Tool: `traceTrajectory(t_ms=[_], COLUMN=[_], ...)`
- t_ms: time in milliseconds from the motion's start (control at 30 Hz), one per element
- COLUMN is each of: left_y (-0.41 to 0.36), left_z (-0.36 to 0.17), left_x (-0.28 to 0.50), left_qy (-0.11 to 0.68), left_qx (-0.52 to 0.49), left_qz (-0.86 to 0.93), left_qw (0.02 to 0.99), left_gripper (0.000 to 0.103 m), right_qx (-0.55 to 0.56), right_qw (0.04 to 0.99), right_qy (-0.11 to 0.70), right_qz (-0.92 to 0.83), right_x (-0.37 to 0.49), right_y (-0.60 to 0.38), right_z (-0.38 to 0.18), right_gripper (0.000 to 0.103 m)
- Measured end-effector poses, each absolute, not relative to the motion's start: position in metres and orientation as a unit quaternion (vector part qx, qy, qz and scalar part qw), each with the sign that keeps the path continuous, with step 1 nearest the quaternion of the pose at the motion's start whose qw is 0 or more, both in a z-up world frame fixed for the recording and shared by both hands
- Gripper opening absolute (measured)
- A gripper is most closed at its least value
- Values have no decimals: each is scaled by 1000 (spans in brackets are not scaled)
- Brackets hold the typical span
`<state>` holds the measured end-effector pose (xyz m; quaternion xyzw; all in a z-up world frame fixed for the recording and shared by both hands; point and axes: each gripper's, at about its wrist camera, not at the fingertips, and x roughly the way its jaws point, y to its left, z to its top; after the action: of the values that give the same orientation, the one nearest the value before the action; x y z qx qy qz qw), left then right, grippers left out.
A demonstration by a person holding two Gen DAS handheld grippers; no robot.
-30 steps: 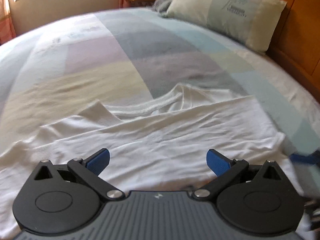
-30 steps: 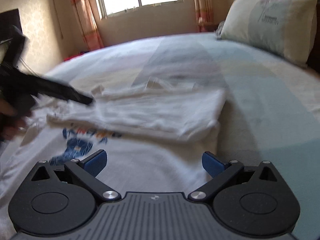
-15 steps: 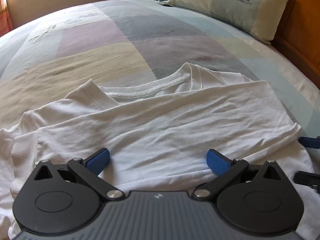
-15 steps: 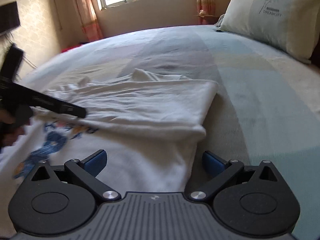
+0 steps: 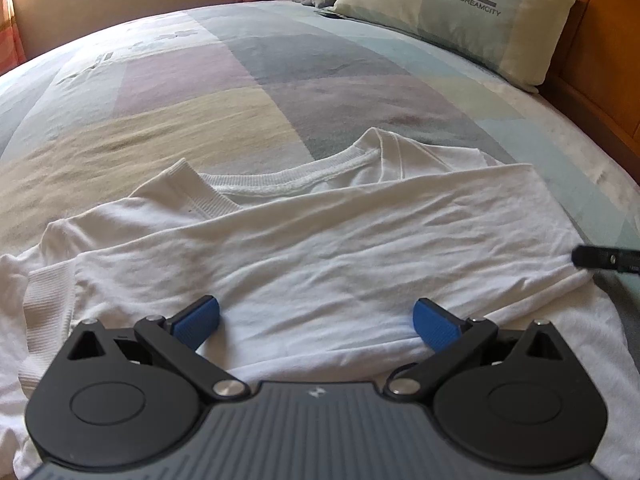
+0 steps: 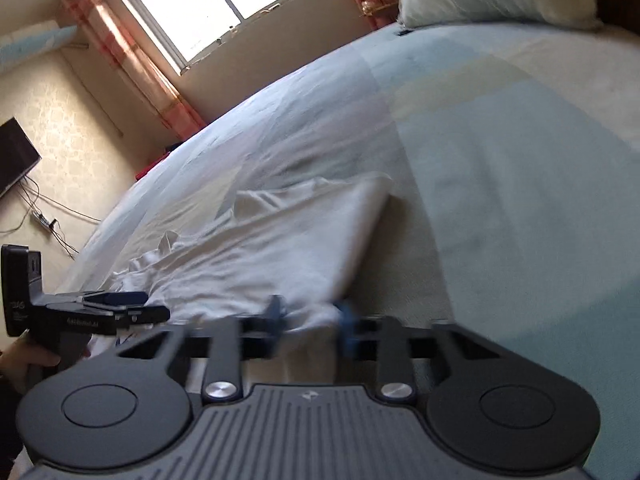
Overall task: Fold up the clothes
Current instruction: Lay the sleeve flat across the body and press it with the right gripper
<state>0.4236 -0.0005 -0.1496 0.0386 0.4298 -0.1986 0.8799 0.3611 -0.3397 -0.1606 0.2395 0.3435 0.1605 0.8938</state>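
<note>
The pillow (image 5: 460,20), far ahead and right of the left claw, reads "DREAMCITY" under a flower drawing; lettering on the other claw's body is too blurred to read

A white cotton T-shirt (image 5: 320,240) lies on the patchwork bedspread (image 5: 192,92), its ribbed collar (image 5: 296,178) on the far side and one half laid over the other. Behind it, at the far right, a printed rectangular pillow (image 5: 460,12) leans against the wooden headboard (image 5: 600,60). The left gripper (image 5: 316,320) is above the near part of the shirt, the right gripper (image 6: 310,318) at its right edge.
</note>
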Motion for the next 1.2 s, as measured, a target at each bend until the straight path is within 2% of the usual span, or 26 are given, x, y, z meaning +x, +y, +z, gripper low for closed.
traceTrajectory(t_ms=[33,100,267,367,400,433,567,600,667,700,733,967,1067,1200], left_y=[0,-1,-2,-2,-2,-2,-2,-2,-2,-2,-2,-1,-1,-3], left_z=[-150,-150,-151,-151,-151,-151,-151,-151,-151,-152,-152,-152,-152,-152], left_x=[423,423,422,422,422,422,422,422,422,422,422,421,420,421], left_qy=[429,427,426,426,426,426,425,425,424,423,423,418,416,418], left_qx=[39,40,43,43,43,44,45,45,45,46,46,49,49,52], left_qz=[-198,-198,-198,-197,-197,-197,-197,-197,-197,-198,-198,-202,-202,-198], left_qw=[880,881,882,882,882,882,882,883,883,883,883,884,885,885], left_gripper=[102,102,102,102,102,102,102,102,102,102,102,102,102,102], right_qx=[243,247,253,253,262,273,317,328,337,333,329,291,252,156], right_qw=[893,892,887,889,887,884,872,869,868,870,873,898,911,914], right_qy=[341,340,346,348,347,346,341,339,339,341,343,323,312,342], right_qz=[164,168,171,159,157,156,149,147,136,124,112,67,97,153], right_x=[357,348,330,336,344,353,389,397,416,425,434,456,429,391], right_y=[-340,-340,-341,-351,-354,-357,-370,-373,-376,-377,-377,-384,-374,-336], right_z=[-162,-162,-159,-153,-154,-156,-161,-163,-166,-168,-170,-155,-134,-126], right_gripper=[20,18,19,37,49,55,55,53,31,9,6,6,7,9])
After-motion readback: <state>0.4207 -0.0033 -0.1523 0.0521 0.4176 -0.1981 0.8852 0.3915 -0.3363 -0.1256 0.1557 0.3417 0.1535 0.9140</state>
